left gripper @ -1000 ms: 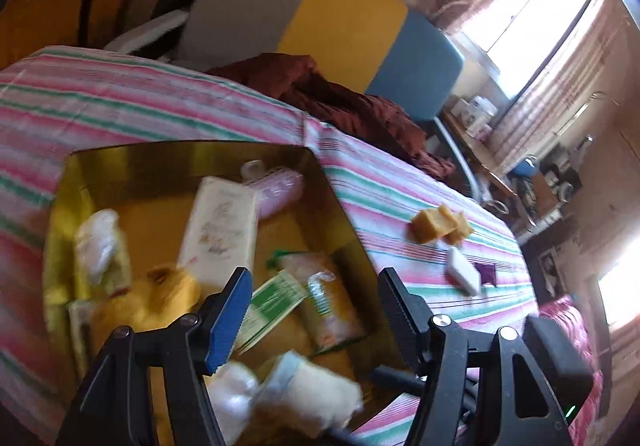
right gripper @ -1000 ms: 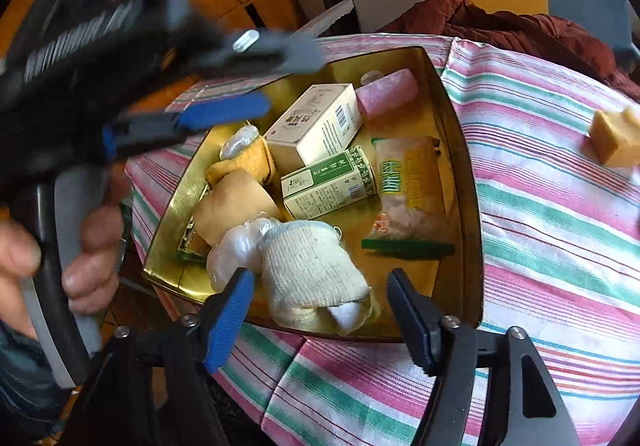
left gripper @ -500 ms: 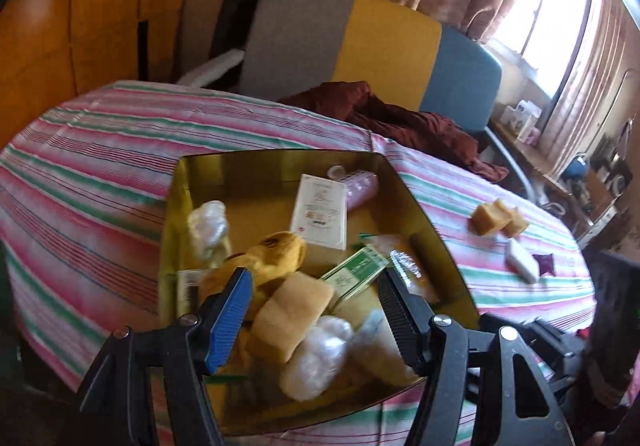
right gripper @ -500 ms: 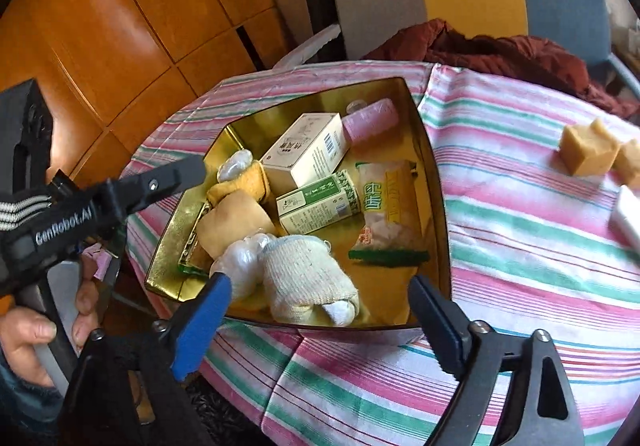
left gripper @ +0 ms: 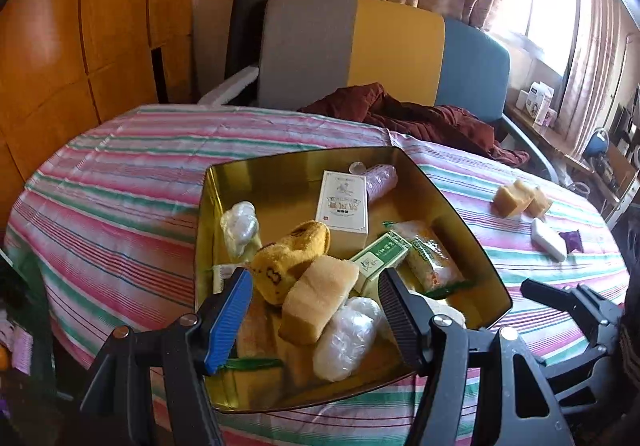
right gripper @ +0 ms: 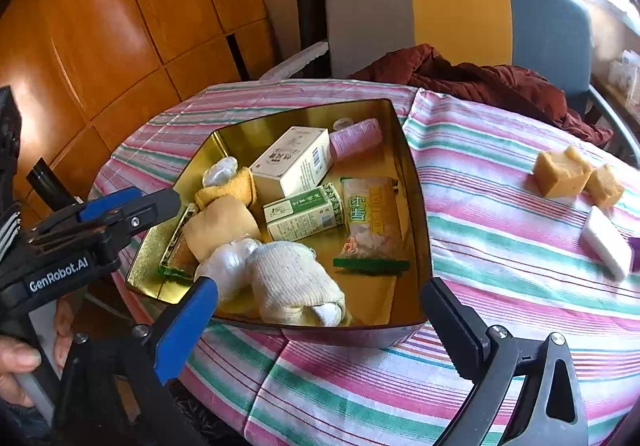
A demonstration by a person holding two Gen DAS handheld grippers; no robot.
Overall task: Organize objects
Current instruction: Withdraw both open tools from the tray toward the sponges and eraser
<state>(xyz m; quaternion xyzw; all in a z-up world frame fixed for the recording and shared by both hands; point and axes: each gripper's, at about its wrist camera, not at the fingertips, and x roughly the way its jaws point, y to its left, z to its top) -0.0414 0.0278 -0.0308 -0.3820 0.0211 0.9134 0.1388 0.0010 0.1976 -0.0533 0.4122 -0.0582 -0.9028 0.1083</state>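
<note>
— What's sitting in the shiny gold tin [right gripper: 416, 182]?
— Cardboard boxes, crinkly wrappers, a knitted white sock [right gripper: 294, 282], all lying on the striped tablecloth [right gripper: 480, 254].
— And the tools?
— The right gripper [right gripper: 320, 310] has just been opening, gaping wide, gripping nothing; the left gripper [left gripper: 316, 310] is hanging part-open, empty too.

Right claw [right gripper: 316, 322] jaws just opened wide, nothing between; left claw [left gripper: 314, 316] drew back from tin [left gripper: 460, 214]
</note>
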